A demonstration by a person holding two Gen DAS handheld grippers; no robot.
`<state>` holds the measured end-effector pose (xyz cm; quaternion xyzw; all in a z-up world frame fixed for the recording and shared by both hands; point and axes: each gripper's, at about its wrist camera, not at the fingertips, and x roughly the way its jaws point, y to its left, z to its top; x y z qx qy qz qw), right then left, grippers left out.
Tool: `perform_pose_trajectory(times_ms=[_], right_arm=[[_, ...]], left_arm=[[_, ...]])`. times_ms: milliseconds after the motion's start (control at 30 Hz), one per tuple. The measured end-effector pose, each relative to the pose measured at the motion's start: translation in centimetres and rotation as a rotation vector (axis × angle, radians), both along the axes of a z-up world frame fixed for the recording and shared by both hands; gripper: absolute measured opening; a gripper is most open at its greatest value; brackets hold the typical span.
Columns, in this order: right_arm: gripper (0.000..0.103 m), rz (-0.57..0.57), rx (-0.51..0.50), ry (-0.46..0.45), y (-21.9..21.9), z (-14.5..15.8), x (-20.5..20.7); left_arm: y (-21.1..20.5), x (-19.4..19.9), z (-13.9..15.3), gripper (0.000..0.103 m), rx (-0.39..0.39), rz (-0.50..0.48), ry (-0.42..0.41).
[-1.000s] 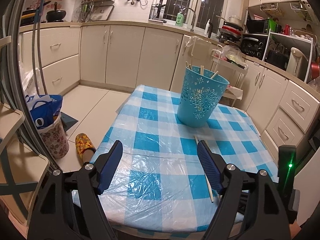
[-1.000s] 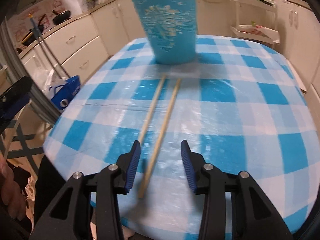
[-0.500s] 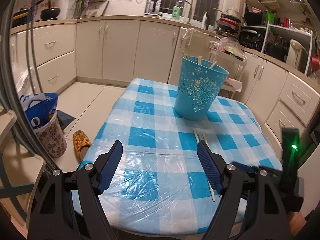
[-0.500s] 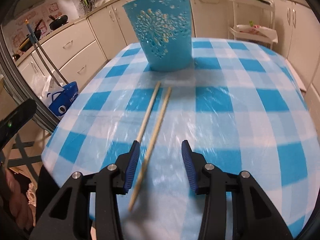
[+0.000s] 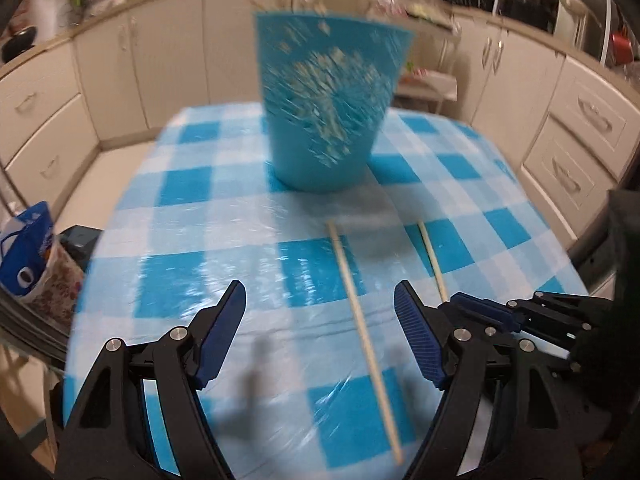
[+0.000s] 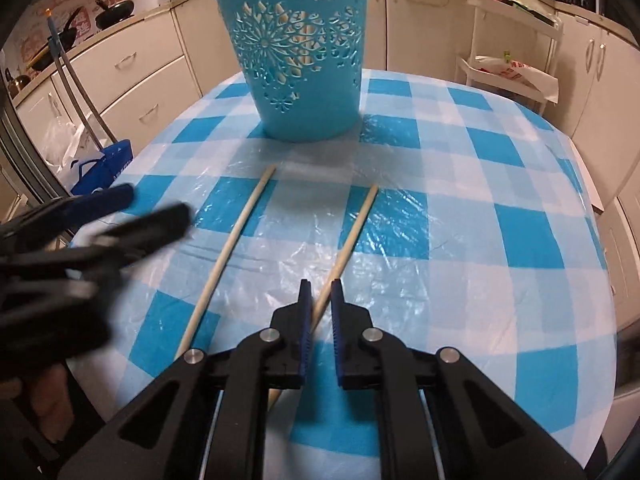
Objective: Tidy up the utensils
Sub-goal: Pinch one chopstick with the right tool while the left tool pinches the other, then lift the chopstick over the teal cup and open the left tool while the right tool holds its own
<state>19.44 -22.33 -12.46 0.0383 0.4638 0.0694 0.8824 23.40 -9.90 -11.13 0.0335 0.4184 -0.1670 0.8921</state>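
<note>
A blue perforated basket [image 6: 298, 56] stands upright on the checked tablecloth [image 6: 500, 232], with utensils showing through its holes; it also shows, blurred, in the left wrist view [image 5: 328, 108]. Two wooden chopsticks lie in front of it. My right gripper [image 6: 320, 300] is shut on the right chopstick [image 6: 354, 232], which shows in the left wrist view [image 5: 432, 256]. My left gripper [image 5: 320, 316] is open and low over the table; the left chopstick [image 5: 360, 312] lies between its fingers, nearer the right one, and shows in the right wrist view [image 6: 236, 240]. The left gripper appears blurred in the right wrist view [image 6: 104, 216].
Cream kitchen cabinets [image 6: 132, 76] run behind the table. A white trolley [image 6: 512, 40] stands at the back right. A blue bag [image 5: 24, 240] sits on the floor left of the table. The table edge lies just below both grippers.
My right gripper has closed on the right chopstick, and the chopsticks now lie further apart. My left gripper has dropped fast and moved in over the left chopstick, beside the right gripper.
</note>
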Motion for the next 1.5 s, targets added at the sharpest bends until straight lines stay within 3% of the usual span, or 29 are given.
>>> perform_pose_trajectory(times_ms=[167, 233, 367, 400, 467, 533, 567, 600, 733, 933, 967, 1100, 1333, 1500], right_arm=[[0.01, 0.016, 0.041, 0.027, -0.6, 0.0, 0.5], [0.01, 0.03, 0.061, 0.047, -1.1, 0.0, 0.7], [0.01, 0.016, 0.081, 0.079, -2.4, 0.2, 1.3], [0.021, -0.005, 0.082, 0.085, -2.7, 0.2, 1.7], [0.033, -0.022, 0.06, 0.073, -2.8, 0.4, 2.1], [0.033, -0.03, 0.053, 0.063, -2.6, 0.2, 2.5], [0.026, -0.037, 0.039, 0.052, -2.4, 0.1, 2.5], [0.009, -0.032, 0.03, 0.047, -2.3, 0.1, 2.6], [0.006, -0.009, 0.055, 0.044, -2.3, 0.1, 1.8], [0.005, -0.101, 0.341, -0.002, -5.1, 0.0, 0.7], [0.005, -0.121, 0.365, -0.001, -5.4, -0.3, 0.7], [0.005, -0.174, 0.437, 0.01, -6.0, -1.7, 0.6], [0.005, -0.188, 0.476, 0.01, -6.4, -1.8, 0.5], [0.005, -0.187, 0.483, 0.01, -6.4, -1.9, 0.5]], left_arm=[[-2.7, 2.1, -1.6, 0.055, 0.076, -0.047, 0.061], [-3.2, 2.7, -2.2, 0.041, 0.095, -0.062, 0.096], [-3.8, 3.2, -2.4, 0.027, 0.12, -0.088, 0.106], [-4.0, 3.4, -2.4, 0.026, 0.126, -0.095, 0.112], [-4.2, 3.6, -2.3, 0.021, 0.129, -0.112, 0.123], [-4.4, 3.6, -2.3, 0.009, 0.125, -0.126, 0.129], [-4.4, 3.6, -2.3, 0.007, 0.113, -0.135, 0.134], [-4.3, 3.7, -2.2, 0.005, 0.096, -0.137, 0.142], [-2.7, 3.4, -1.6, 0.005, -0.015, -0.134, 0.156], [1.6, -0.5, 3.8, 0.005, -0.24, -0.149, -0.091], [2.6, -1.5, 5.5, 0.005, -0.29, -0.144, -0.165], [4.3, -2.6, 11.1, 0.005, -0.36, -0.131, -0.365], [4.5, 1.4, 18.9, 0.005, -0.431, -0.049, -0.627], [2.6, 7.4, 20.5, 0.005, -0.473, 0.025, -0.683]])
